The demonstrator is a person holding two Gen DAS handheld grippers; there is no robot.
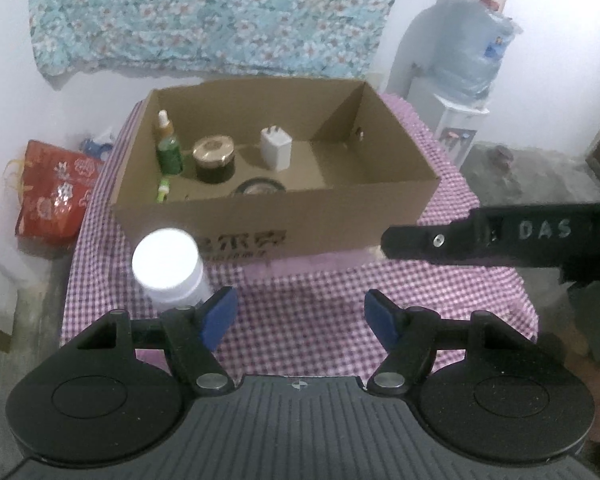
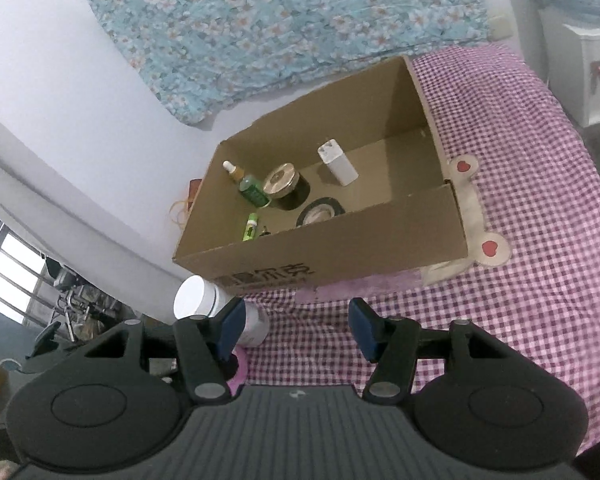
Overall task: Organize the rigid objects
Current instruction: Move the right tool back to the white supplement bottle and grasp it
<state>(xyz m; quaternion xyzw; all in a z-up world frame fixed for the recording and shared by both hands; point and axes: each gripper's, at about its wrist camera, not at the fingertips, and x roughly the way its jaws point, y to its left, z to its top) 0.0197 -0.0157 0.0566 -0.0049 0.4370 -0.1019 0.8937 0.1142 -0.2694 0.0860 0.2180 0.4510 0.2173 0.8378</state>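
Observation:
An open cardboard box (image 1: 340, 208) (image 2: 380, 240) stands on the checked tablecloth (image 1: 308, 304). Inside it are a dropper bottle (image 1: 164, 124), a green bottle (image 1: 170, 156) (image 2: 253, 188), a gold-lidded jar (image 1: 214, 158) (image 2: 282, 179), a white charger (image 1: 276, 148) (image 2: 337, 162), a tape roll (image 1: 260, 188) (image 2: 319, 214) and a green lip balm (image 2: 250, 227). A white plastic bottle (image 1: 168, 266) (image 2: 204, 304) stands outside, in front of the box's left corner. My left gripper (image 1: 298, 316) is open, the bottle just left of its left finger. My right gripper (image 2: 298, 326) is open, the bottle behind its left finger.
The right gripper's black arm (image 1: 500, 236) reaches in from the right in the left wrist view. A beige mat with red hearts (image 2: 476, 216) lies under the box's right side. A red bag (image 1: 56, 192) sits on the floor at left, a water dispenser (image 1: 456, 80) at back right.

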